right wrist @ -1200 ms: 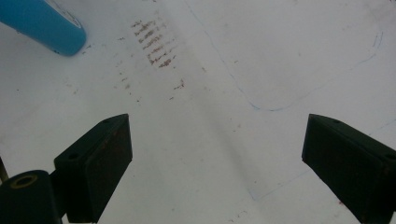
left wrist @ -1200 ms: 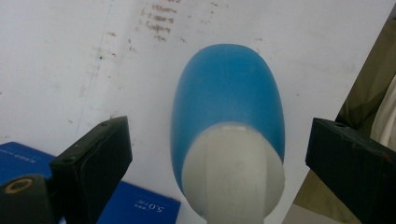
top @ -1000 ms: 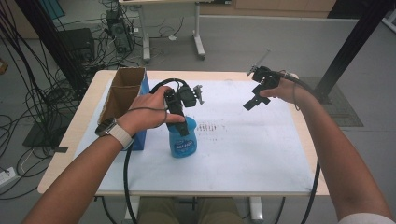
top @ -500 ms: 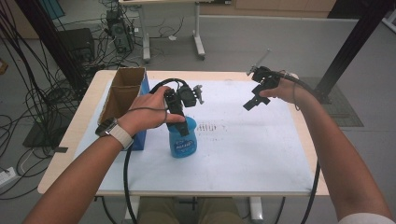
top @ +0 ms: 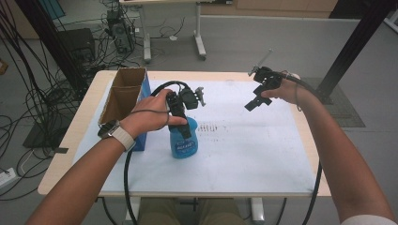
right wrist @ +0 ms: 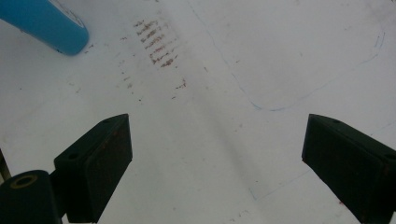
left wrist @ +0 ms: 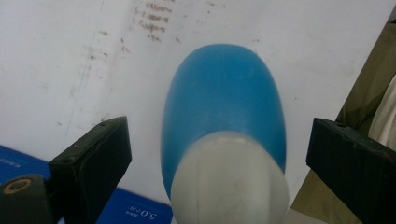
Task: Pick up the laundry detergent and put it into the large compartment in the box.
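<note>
A blue plastic bottle (top: 184, 143) with a pale neck stands upright on the white mat (top: 248, 150), left of centre. My left gripper (top: 184, 125) hangs right over it, pointing down. In the left gripper view the bottle (left wrist: 224, 102) rises between the two black jaws, which stand wide apart on either side without touching it; the left gripper (left wrist: 219, 144) is open. My right gripper (top: 253, 104) is held above the far right part of the mat. Its jaws are spread with only bare mat between them, so the right gripper (right wrist: 217, 154) is open; the bottle (right wrist: 46, 23) lies far off at the upper left.
An open cardboard box (top: 123, 96) stands at the table's left side, with a blue box (top: 140, 141) against it close to the bottle. Faint brown smudges (right wrist: 159, 46) mark the mat's middle. Cables trail from both grippers.
</note>
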`<action>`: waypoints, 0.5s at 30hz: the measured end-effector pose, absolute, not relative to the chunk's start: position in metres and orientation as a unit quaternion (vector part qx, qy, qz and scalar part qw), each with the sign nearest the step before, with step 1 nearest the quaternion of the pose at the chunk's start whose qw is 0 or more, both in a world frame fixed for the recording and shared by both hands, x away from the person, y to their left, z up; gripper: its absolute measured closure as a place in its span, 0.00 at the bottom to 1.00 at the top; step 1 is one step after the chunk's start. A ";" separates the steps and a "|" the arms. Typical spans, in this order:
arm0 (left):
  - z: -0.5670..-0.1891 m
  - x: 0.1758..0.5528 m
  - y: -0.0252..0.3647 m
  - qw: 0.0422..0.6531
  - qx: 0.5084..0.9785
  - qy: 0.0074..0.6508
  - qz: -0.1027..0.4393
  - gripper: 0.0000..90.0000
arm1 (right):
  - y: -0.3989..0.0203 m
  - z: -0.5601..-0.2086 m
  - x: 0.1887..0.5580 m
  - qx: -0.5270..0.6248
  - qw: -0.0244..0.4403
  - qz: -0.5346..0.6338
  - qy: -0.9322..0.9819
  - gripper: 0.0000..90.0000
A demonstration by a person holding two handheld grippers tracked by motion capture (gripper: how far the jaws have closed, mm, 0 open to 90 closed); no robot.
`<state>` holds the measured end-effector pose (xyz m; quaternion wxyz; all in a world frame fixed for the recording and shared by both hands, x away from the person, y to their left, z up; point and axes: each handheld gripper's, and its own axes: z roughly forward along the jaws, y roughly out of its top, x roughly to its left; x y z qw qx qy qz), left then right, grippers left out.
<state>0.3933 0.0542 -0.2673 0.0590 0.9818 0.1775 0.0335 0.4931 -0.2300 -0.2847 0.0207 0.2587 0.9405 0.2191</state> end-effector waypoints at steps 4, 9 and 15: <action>-0.271 0.392 0.054 0.056 0.982 0.176 0.034 0.08 | -0.231 -0.285 0.493 0.259 0.021 0.218 0.941 0.10; -0.274 0.392 0.050 0.045 0.985 0.165 0.038 0.08 | -0.229 -0.286 0.493 0.258 0.019 0.219 0.941 0.09; -0.280 0.393 0.048 0.042 0.985 0.165 0.037 0.10 | -0.230 -0.287 0.492 0.259 0.018 0.219 0.941 0.09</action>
